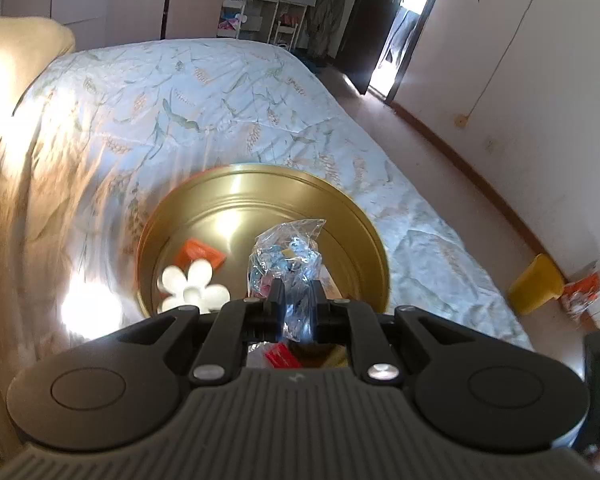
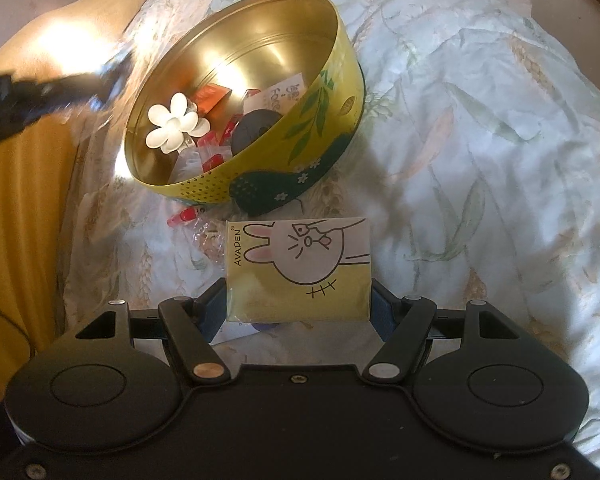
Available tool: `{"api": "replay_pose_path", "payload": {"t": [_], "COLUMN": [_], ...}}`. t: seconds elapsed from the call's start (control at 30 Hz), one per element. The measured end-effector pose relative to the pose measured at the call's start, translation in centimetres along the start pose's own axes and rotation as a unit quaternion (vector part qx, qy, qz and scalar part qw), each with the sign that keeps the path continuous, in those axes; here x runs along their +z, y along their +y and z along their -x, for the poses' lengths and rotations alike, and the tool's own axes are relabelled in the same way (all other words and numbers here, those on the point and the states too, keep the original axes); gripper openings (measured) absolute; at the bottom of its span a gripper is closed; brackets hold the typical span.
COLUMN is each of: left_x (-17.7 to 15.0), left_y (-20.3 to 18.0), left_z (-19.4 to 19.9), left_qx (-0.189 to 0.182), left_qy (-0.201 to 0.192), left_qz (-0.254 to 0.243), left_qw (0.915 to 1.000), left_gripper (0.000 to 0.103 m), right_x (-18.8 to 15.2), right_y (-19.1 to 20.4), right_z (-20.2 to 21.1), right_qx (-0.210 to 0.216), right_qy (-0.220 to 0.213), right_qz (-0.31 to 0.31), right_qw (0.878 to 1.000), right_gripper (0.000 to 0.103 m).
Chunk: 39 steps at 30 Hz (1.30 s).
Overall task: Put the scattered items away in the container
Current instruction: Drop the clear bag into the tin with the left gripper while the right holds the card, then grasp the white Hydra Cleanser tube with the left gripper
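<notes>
Crinkly clear plastic is what the left hand-held gripper (image 1: pixel 296 286) is pinching: a small bag (image 1: pixel 286 258) of little coloured bits, hanging over the open gold tin (image 1: pixel 364 220) that is sitting on the bed (image 1: pixel 180 100). I would judge the bag feather-light, limp and a touch slippery, so the hold is best taken on bunched film near the neck, as it is now, with the fingers closed almost fully on it; the contents look small and unlikely to break if dropped the short way into the tin.

Inside the tin a white flower clip (image 1: pixel 192 286) and an orange packet (image 1: pixel 200 256) are already lying on the bottom, along with a dark round thing and some paper, seen from the right wrist view.

The right hand-held gripper (image 2: pixel 298 308) is holding a flat yellow tissue pack (image 2: pixel 298 268) printed with a rabbit, its fingers spread wide and pressing on the pack's two short sides. The pack is hovering above the bed just in front of the tin (image 2: pixel 320 128). It looks soft and squashy, light, with a slick wrapper, so a firm squeeze across the width seems right.

Beside the tin's near wall a red clip (image 2: pixel 186 214) and a scrap of clear wrapper (image 2: pixel 206 240) are lying on the bed, not yet tidied.
</notes>
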<state>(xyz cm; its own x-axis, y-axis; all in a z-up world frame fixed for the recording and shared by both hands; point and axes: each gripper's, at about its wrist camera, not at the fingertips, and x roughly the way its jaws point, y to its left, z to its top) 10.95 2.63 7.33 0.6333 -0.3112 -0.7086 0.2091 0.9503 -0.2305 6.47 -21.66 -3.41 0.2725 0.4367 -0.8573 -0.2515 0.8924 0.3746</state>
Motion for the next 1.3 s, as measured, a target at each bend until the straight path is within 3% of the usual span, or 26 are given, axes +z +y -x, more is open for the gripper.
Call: {"api": "replay_pose_path", "payload": {"t": [0.13, 0.27, 0.3, 0.33, 0.57, 0.87, 1.07, 1.13, 1.3], "left_x": [1.1, 1.6, 1.6, 1.4, -3.3, -10.9, -12.9, -13.4, -14.3], "left_y": [-0.5, -0.5, -0.4, -0.2, 1.8, -0.2, -1.9, -2.0, -2.2], "left_z": [-2.3, -3.8, -4.0, -4.0, -3.2, -3.8, -5.5, -6.0, -7.2], "left_qx": [0.015, 0.026, 0.039, 0.046, 0.01, -0.015, -0.014, -0.003, -0.002], "left_qy": [0.014, 0.005, 0.002, -0.002, 0.063, 0.152, 0.182, 0.189, 0.208], "left_qz": [-0.007, -0.002, 0.005, 0.016, 0.079, 0.099, 0.141, 0.157, 0.189], "left_qw": [0.9998, 0.9996, 0.9992, 0.9988, 0.9948, 0.9833, 0.973, 0.9694, 0.9597], "left_gripper": [0.021, 0.058, 0.082, 0.089, 0.089, 0.091, 0.096, 0.103, 0.103], "right_x": [0.3, 0.7, 0.8, 0.9, 1.5, 1.8, 1.5, 1.5, 1.5], "right_y": [-0.2, -1.0, -1.2, -1.3, -2.5, -3.4, -3.9, -4.1, -4.3], "right_z": [-0.2, -0.3, -0.3, -0.2, 0.7, 1.7, 2.1, 2.1, 2.2], "right_qx": [0.008, 0.011, 0.011, 0.012, 0.023, 0.025, 0.023, 0.024, 0.026], "right_qy": [-0.002, -0.004, -0.005, -0.006, -0.022, -0.04, -0.044, -0.045, -0.048], "right_qz": [-0.006, -0.024, -0.027, -0.031, -0.061, -0.087, -0.097, -0.101, -0.106], "right_qw": [1.0, 1.0, 1.0, 0.999, 0.998, 0.995, 0.994, 0.994, 0.993], "right_gripper": [0.069, 0.069, 0.069, 0.069, 0.069, 0.069, 0.069, 0.069, 0.069]}}
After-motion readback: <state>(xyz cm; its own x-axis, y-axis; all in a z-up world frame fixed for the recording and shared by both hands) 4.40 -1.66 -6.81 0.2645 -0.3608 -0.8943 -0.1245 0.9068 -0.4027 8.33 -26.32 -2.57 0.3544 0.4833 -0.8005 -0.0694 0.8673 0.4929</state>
